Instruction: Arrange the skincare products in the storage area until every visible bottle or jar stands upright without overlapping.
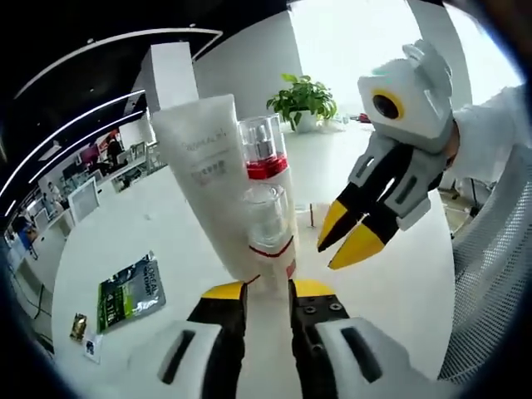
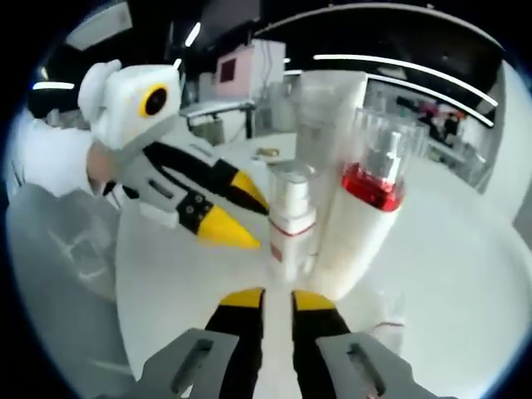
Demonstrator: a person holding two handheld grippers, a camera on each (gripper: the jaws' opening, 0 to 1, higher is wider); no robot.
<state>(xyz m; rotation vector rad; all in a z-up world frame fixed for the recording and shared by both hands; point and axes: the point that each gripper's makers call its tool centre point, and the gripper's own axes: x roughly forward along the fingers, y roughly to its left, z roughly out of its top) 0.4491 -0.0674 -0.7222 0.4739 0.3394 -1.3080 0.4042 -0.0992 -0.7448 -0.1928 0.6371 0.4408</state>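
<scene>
Now 3 skincare items stand upright in a tight cluster on the white table (image 1: pixel 125 216), straight ahead of both tools: a tall white tube (image 1: pixel 208 174), a taller pump bottle with a red band (image 1: pixel 264 162), and a small clear-capped bottle (image 1: pixel 268 220) in front of it. In the left gripper view, the left gripper (image 1: pixel 268 289) sits just short of the cluster's base, its yellow-tipped jaws a narrow gap apart and holding nothing; the small bottle stands just beyond the gap, probably so the tool can steady or nudge it. The right gripper (image 1: pixel 347 243) comes in from the right of that view, jaws nearly together and empty, tips angled toward the small bottle but apart from it. In the right gripper view, its own jaws (image 2: pixel 277 301) likewise show only a slim gap, aimed at the small bottle (image 2: pixel 293 218), with the red-banded bottle (image 2: pixel 376 179) and tube (image 2: pixel 328 125) behind. Whether the 3 touch one another I cannot tell. To the left of the left tool a green sachet (image 1: pixel 130 291) lies flat, well apart, perhaps not part of the set. The bottles look close to their final state.
</scene>
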